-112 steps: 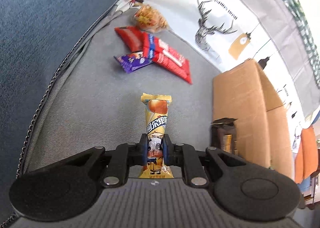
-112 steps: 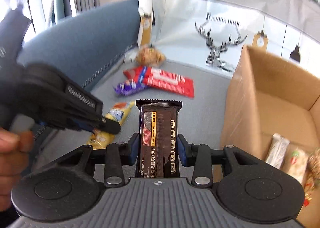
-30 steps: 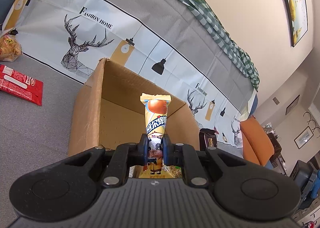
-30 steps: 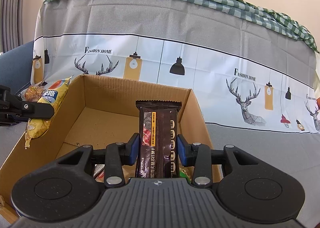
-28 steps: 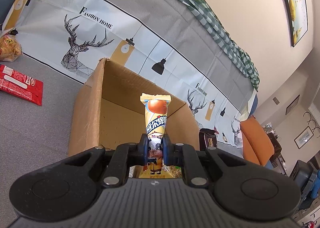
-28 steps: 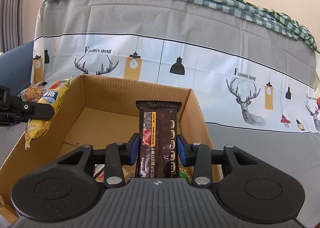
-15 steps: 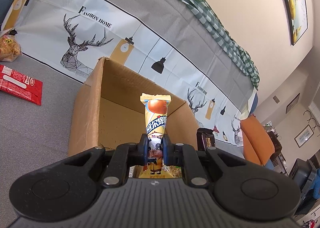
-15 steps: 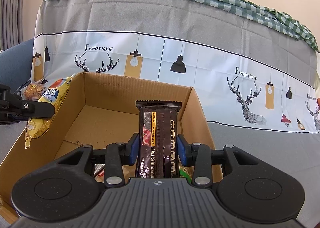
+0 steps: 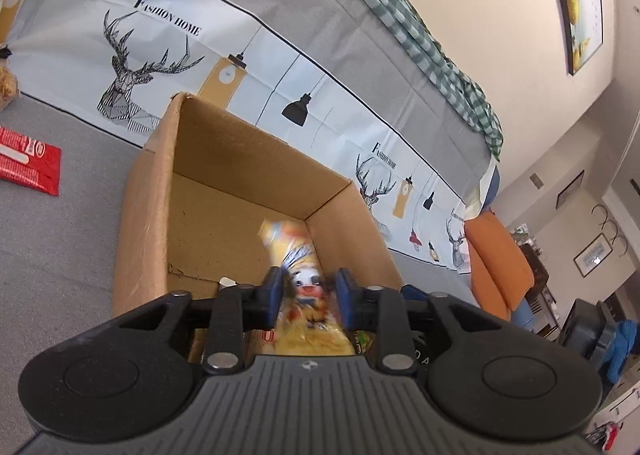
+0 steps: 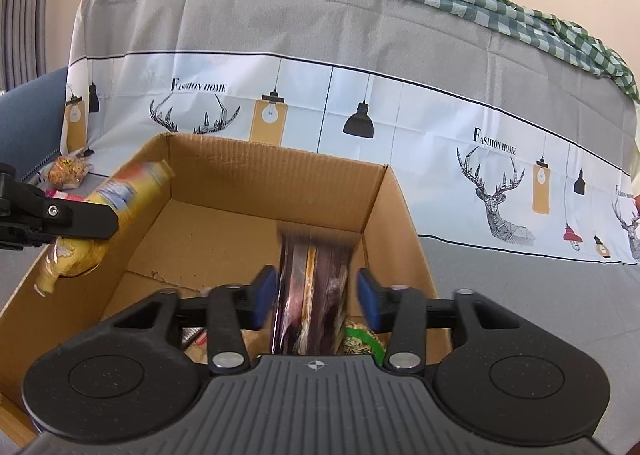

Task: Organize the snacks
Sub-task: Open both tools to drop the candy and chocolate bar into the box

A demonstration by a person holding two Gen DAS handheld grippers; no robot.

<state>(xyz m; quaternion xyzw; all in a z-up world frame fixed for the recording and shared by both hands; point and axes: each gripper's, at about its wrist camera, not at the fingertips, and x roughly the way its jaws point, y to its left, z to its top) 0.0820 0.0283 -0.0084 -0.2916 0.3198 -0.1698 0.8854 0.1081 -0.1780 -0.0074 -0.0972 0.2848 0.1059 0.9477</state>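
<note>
- Your left tool (image 9: 307, 297) was over the near end of the open cardboard box (image 9: 144, 215); its jaws were opening, clear of the blurred yellow snack pack (image 9: 298, 283) between them.
- Your right tool (image 10: 316, 297) was over the same box; its jaws were opening, with gaps on both sides of the blurred dark chocolate bar (image 10: 314, 291) between them.
- Ahead of the left tool and far to its left, a red packet (image 9: 28, 165) lay on the grey sofa seat (image 9: 60, 239).
- Other wrapped snacks showed in the box just below the right tool.
</note>
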